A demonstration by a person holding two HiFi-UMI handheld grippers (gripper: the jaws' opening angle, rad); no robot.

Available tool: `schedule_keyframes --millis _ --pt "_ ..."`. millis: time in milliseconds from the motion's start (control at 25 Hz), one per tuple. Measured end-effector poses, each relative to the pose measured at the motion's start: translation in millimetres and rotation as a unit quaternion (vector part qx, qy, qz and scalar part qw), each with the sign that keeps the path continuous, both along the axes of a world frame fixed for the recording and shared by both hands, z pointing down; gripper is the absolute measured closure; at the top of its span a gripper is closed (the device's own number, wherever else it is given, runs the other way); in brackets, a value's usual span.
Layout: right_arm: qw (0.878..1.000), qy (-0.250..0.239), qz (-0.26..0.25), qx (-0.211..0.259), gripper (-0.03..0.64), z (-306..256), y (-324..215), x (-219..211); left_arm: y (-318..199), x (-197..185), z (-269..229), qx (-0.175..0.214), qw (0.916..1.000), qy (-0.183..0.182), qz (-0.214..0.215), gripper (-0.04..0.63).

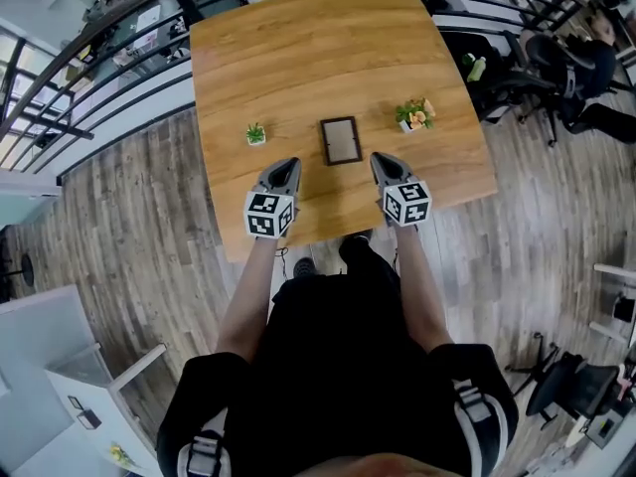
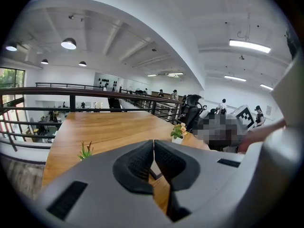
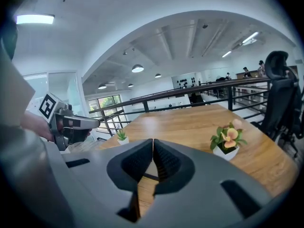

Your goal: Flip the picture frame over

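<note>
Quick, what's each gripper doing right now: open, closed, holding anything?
Left gripper: closed, holding nothing.
Right gripper: closed, holding nothing.

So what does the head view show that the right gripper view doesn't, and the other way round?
Only the head view: the frame in full, lying flat on the table, plus the person's body and the floor.
Only the right gripper view: the ceiling lamps, and the right gripper up close, jaws shut, hiding most of the frame.
Both: the table, the flower pot, the small green plant and the left gripper.
</note>
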State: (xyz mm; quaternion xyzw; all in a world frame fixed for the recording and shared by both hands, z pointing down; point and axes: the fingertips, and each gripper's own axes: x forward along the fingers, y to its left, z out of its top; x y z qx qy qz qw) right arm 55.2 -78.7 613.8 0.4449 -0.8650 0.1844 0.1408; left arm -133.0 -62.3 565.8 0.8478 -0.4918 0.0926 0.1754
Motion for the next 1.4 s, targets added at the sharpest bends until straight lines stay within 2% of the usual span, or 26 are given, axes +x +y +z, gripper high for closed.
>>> schedule_keyframes --millis 600,1120,1400 --pt "0.994 0.003 -0.104 -0.020 0.604 17.5 -65.9 8.0 -36.3 24.4 14.9 -0.023 0.9959 -0.008 -0.088 0.571" --pt "0.984 0.000 -0.171 -0.046 0.604 46.7 -66.4 5.8 -35.5 32.8 36.4 -0.045 0.9876 -0.011 -0.150 0.571" --pt "0.983 -0.002 -0.178 -0.055 0.602 55.9 -58.6 16.3 -24.7 44.5 41.1 -0.050 0.9868 -0.012 -0.153 0.571"
